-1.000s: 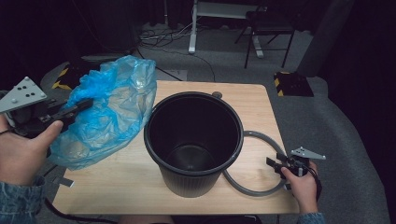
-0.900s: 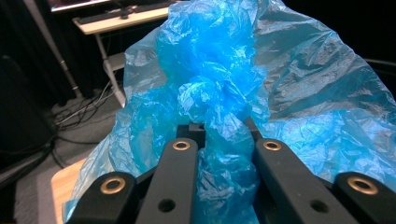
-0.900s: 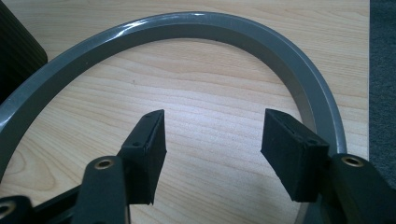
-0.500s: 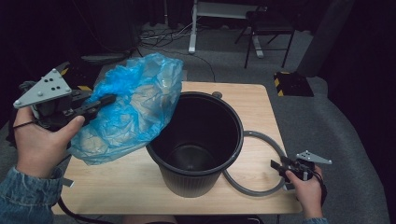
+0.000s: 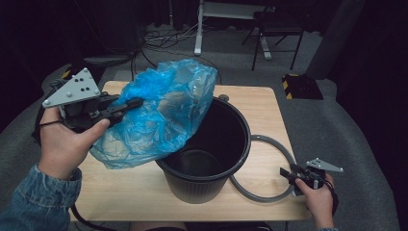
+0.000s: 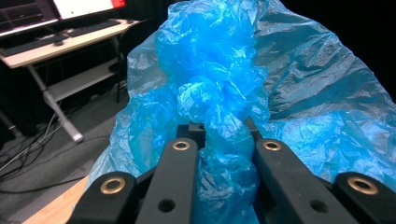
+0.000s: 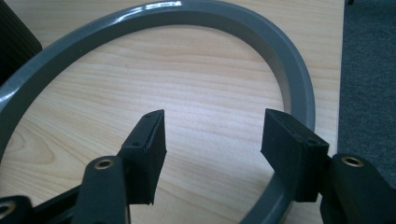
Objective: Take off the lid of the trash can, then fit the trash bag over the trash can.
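Nearest you, at about five o'clock on the wooden table (image 5: pixel 269 120), your right gripper (image 5: pixel 287 174) rests low at the table's near right edge, its jaws spread wide with nothing between them. In the right gripper view, bare wood grain shows in the gap, and the grey plastic ring (image 7: pixel 187 18) curves around in front of the jaws, its right side passing just beside the right jaw; whether it touches that jaw cannot be told. In the high view that grey ring (image 5: pixel 284 149) lies flat on the table at the bucket's right, part of it passing behind the bucket.

At about nine o'clock, your left hand (image 5: pixel 65 144) holds the left gripper (image 5: pixel 134 102) raised above the table's left side. Its jaws are pinching a bunched fold of the blue plastic bag (image 5: pixel 163 113); the left gripper view shows the crumpled film squeezed between the two jaws and billowing up beyond them (image 6: pixel 224 93).

The bag hangs from that pinch, puffed and crinkled, draping to the right so that its lower right part overlaps the left rim of the black bucket (image 5: pixel 226 159). The bucket stands upright at the table's centre, mouth open.

Beyond the table, at twelve o'clock, lie floor cables (image 5: pixel 159 36), and at one o'clock stands a dark chair (image 5: pixel 276 29).
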